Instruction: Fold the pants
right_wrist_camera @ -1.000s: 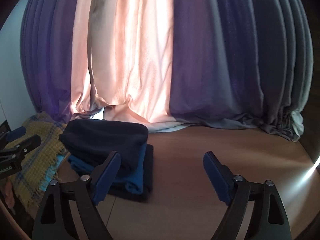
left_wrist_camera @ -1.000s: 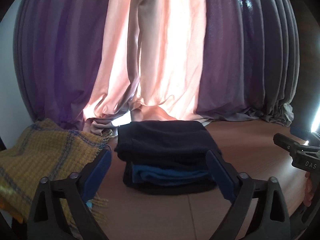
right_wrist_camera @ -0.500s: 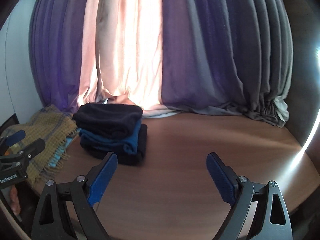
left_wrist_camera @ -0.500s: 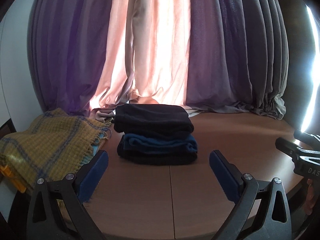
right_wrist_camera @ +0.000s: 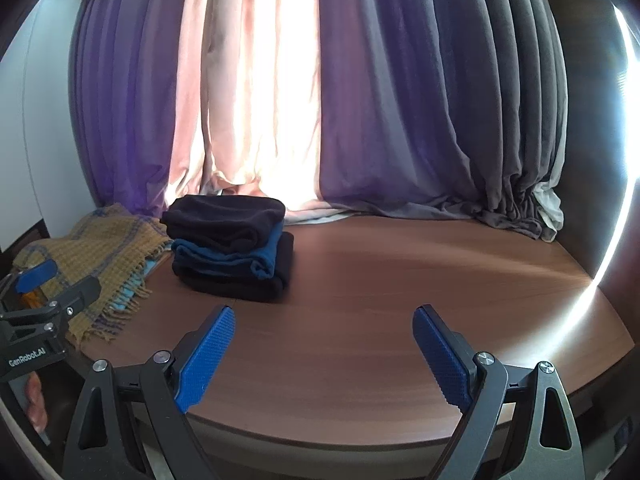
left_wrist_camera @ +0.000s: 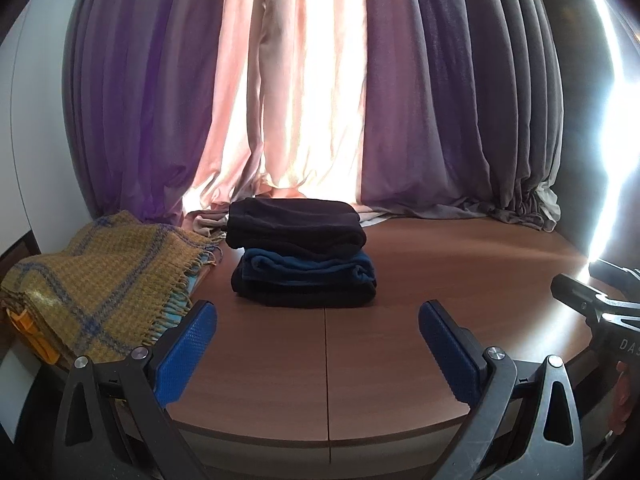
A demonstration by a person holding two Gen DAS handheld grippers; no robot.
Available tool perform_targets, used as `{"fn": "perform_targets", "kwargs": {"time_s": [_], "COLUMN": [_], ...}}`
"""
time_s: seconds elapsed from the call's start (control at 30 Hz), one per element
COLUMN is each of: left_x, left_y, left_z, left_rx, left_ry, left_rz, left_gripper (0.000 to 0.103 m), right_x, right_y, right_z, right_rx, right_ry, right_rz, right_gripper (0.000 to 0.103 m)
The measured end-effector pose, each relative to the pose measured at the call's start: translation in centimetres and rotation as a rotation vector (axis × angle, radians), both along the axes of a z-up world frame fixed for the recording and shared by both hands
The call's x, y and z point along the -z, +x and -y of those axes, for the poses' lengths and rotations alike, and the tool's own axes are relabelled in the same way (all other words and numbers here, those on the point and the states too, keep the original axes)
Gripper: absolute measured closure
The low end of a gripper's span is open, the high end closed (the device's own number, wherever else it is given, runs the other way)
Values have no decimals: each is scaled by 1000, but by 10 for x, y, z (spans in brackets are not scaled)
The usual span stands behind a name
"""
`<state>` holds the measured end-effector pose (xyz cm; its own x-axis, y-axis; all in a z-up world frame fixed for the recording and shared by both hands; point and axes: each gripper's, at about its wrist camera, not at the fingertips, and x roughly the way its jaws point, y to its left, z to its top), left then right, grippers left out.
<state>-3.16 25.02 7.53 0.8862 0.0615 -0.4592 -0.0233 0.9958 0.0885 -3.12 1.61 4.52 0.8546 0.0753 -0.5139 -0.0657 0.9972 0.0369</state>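
Note:
A stack of folded pants (left_wrist_camera: pixel 302 258) lies on the brown table (left_wrist_camera: pixel 440 280) near the curtain: a dark pair on top, a blue pair (left_wrist_camera: pixel 308 270) in the middle, a dark pair below. The stack also shows in the right wrist view (right_wrist_camera: pixel 230 252). My left gripper (left_wrist_camera: pixel 318 354) is open and empty, held back over the table's near edge, apart from the stack. My right gripper (right_wrist_camera: pixel 324 356) is open and empty, to the right of the stack and well short of it.
A yellow plaid blanket (left_wrist_camera: pixel 88 284) with fringe lies left of the stack, also in the right wrist view (right_wrist_camera: pixel 100 256). Purple and pink curtains (left_wrist_camera: pixel 304 92) hang behind the table and pool on its far edge. A seam (left_wrist_camera: pixel 326 376) runs down the tabletop.
Both grippers have pulled back from the stack toward the table's near edge. The stack looks smaller and farther away. Both stay open and empty.

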Motion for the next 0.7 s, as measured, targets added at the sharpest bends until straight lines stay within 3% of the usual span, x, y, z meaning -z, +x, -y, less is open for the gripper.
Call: {"fn": "perform_targets", "kwargs": {"time_s": [0.7], "left_x": [-3], "left_y": [-18], "left_z": [12], "left_rx": [24], "left_ry": [29], "left_rz": [-11], "left_gripper": [0], "right_x": [-7], "right_y": [-29], "right_z": [6], "right_rx": [12], "right_ry": [-13], "right_rz": [27], "right_gripper": [11]}}
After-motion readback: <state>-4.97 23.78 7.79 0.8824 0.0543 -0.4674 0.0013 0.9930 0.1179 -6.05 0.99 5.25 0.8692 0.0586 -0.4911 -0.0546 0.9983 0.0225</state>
